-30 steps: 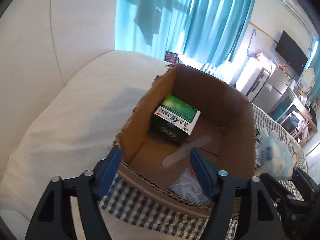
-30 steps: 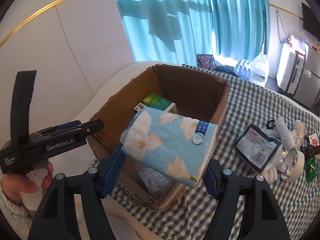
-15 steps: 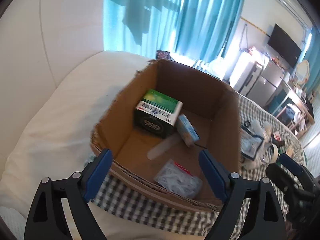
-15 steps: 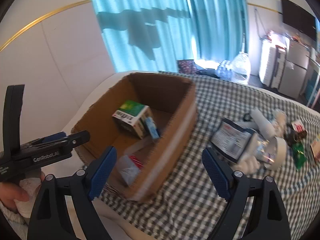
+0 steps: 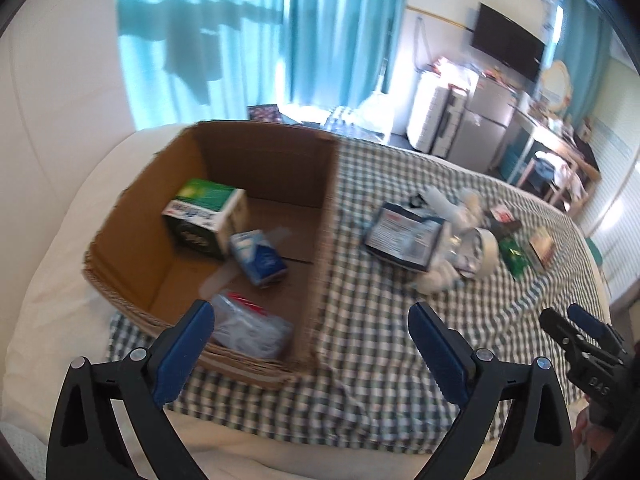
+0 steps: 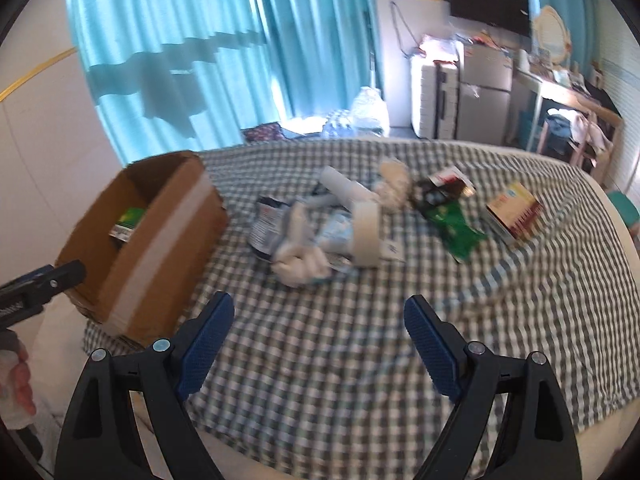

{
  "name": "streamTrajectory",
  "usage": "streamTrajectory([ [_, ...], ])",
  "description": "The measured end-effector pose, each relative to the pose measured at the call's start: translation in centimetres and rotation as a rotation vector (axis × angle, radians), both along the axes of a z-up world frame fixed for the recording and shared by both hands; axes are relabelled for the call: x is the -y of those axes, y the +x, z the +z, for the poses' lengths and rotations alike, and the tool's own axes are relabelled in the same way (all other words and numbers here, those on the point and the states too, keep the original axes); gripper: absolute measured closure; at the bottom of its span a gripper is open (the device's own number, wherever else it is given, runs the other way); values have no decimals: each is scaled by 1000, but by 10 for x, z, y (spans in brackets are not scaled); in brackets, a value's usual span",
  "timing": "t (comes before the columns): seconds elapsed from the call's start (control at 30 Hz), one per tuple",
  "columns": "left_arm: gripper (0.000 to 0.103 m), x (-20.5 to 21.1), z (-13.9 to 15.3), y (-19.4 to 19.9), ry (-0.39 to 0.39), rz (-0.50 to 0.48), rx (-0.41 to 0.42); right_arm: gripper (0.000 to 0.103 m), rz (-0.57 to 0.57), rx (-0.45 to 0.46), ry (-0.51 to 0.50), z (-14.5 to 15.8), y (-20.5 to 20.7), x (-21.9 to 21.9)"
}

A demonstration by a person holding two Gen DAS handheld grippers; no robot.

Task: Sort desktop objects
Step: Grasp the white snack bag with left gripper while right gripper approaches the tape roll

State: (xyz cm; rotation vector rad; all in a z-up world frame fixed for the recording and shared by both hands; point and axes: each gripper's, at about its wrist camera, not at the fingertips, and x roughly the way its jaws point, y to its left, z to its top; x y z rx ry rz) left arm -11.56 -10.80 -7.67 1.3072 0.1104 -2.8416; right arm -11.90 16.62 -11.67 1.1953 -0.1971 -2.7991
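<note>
An open cardboard box [image 5: 264, 160] stands at the left end of the checked cloth [image 5: 380, 320]. Inside it lie a green-and-white carton [image 5: 204, 208], a blue tissue pack [image 5: 260, 256] and a clear plastic bag [image 5: 248, 328]. My left gripper [image 5: 310, 312] hovers over the box's near right corner, its jaws opening with nothing between them. My right gripper [image 6: 319, 302] is open and empty above bare cloth, short of the loose pile. In that pile are a labelled pouch [image 6: 266, 224], a tape roll [image 6: 366, 236], a green packet [image 6: 452, 224] and a red-and-yellow box [image 6: 514, 210].
A white tube [image 6: 344, 188] and crumpled white cloth [image 6: 298, 264] also sit in the pile. White bedding [image 5: 60, 280] lies left of the box. Beyond the bed's far edge are teal curtains [image 6: 224, 40], water bottles, a small fridge and a desk.
The right gripper has let go of the blue tissue pack, which now lies in the box. Both grippers have swung right, away from the box toward the pile, with jaws wider.
</note>
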Motion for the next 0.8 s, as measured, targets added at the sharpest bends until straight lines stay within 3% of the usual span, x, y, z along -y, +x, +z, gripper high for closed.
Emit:
streamTrajectory([
  [0.2,3,-49,-9,-4,-36,-66,21,16,-69,29,-41,-18,9,-44],
  [0.37,3,-88,-24,-13,-80,-125,38,16,-77,25,-62,-26,5,-55],
  [0.8,3,-135,-86,-88,-133,-150,91,23,-68,91,-77,-73,-58,-66],
])
